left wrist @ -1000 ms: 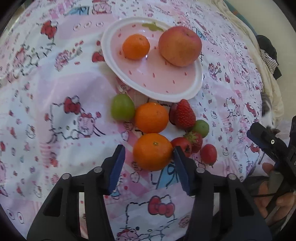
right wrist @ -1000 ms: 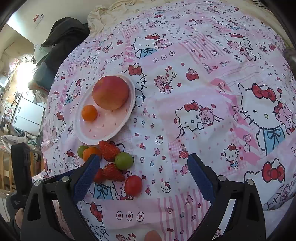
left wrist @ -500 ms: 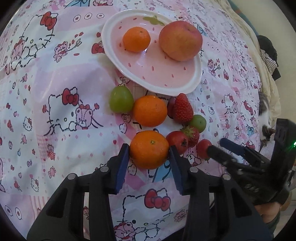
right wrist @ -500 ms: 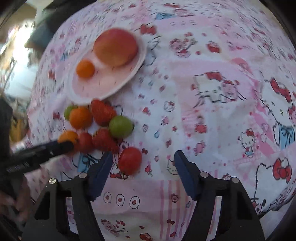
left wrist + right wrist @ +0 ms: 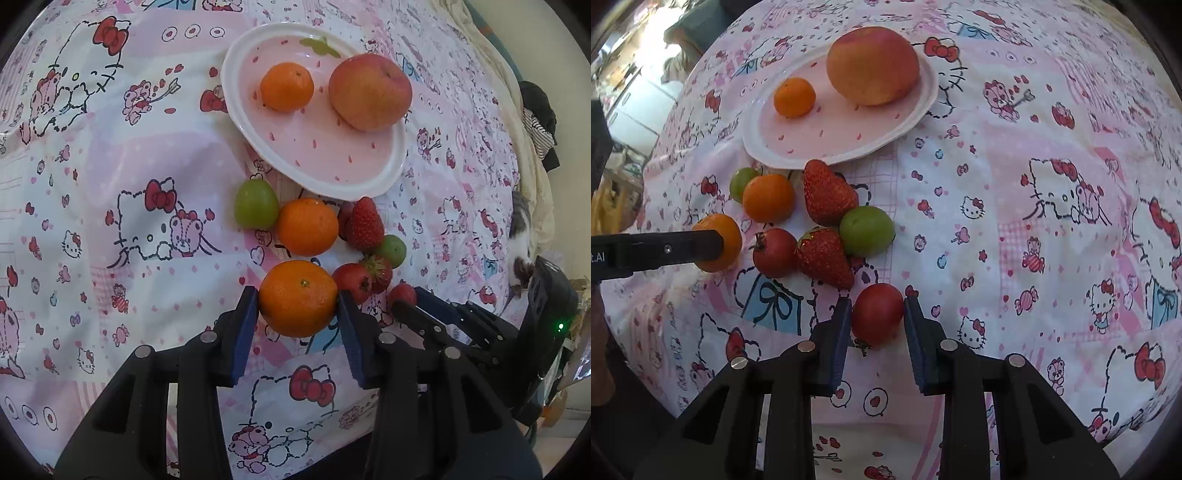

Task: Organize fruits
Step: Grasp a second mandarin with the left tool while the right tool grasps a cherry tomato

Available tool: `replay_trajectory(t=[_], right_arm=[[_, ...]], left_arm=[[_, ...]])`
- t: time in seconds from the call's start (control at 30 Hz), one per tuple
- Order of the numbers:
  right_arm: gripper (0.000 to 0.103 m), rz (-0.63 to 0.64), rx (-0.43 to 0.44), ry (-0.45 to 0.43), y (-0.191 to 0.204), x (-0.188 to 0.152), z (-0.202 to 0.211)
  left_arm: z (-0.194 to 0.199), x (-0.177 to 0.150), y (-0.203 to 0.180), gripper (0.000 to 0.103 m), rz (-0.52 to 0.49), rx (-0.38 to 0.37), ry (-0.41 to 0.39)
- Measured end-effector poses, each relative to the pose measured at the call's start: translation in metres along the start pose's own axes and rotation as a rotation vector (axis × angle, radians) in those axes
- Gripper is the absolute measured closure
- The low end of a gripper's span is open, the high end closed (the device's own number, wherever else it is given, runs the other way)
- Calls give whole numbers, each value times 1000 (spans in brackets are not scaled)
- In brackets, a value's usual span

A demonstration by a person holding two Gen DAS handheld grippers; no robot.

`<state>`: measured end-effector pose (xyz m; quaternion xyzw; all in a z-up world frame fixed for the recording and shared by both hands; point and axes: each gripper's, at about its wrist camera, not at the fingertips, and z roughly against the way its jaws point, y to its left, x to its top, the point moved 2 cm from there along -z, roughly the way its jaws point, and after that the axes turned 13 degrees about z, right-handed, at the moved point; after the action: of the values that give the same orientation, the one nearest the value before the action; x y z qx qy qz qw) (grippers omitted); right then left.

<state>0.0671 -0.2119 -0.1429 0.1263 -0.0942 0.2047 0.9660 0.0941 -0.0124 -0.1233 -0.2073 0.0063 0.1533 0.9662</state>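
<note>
My left gripper (image 5: 298, 314) is shut on an orange (image 5: 297, 298) near the front of the fruit pile. My right gripper (image 5: 877, 321) is shut on a small red round fruit (image 5: 877, 313). A pink plate (image 5: 376, 173) behind the pile holds a small orange (image 5: 287, 86) and a large peach (image 5: 370, 91). Between plate and grippers lie another orange (image 5: 307, 226), two strawberries (image 5: 827, 192) (image 5: 823, 256), green fruits (image 5: 256, 204) (image 5: 867, 230) and a red fruit (image 5: 774, 252). The left gripper's finger (image 5: 665, 249) shows on the orange in the right wrist view.
The fruits lie on a pink Hello Kitty cloth (image 5: 110, 184) over a rounded table. The right gripper's body (image 5: 480, 332) sits close to the right of my left gripper. A cat (image 5: 521, 236) and dark clothes (image 5: 539, 118) are beyond the right edge.
Both grippers moved forward and closed. The left jaws closed onto the orange; the right jaws closed onto the red fruit, which earlier lay loose ahead of them.
</note>
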Motion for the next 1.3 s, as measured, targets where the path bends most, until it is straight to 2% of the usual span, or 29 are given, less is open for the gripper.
replay_trajectory(t=[0.17, 0.23, 0.3, 0.4, 0.57, 0.73, 1.0, 1.17, 1.3], right_arm=[[73, -38, 30, -84, -13, 8, 29], [73, -34, 34, -133, -17, 19, 40], [73, -23, 27, -143, -19, 31, 45], [73, 13, 20, -126, -19, 59, 46], [73, 49, 62, -75, -21, 102, 28], [73, 42, 99, -40, -22, 127, 0], [73, 29, 123, -10, -32, 140, -25], [71, -7, 157, -24, -45, 141, -25], [70, -13, 147, -24, -49, 142, -27]], left_arm=[[17, 11, -8, 64, -15, -13, -10], [24, 22, -15, 64, -30, 5, -27], [26, 31, -19, 64, -38, 20, -31], [26, 45, -28, 64, -67, 56, -41], [22, 69, -33, 64, -70, 85, -49], [9, 90, -35, 64, -65, 96, -31], [-14, 105, -40, 64, -81, 122, -11], [-18, 109, -41, 63, -89, 135, -23], [-23, 113, -41, 62, -82, 155, -25]])
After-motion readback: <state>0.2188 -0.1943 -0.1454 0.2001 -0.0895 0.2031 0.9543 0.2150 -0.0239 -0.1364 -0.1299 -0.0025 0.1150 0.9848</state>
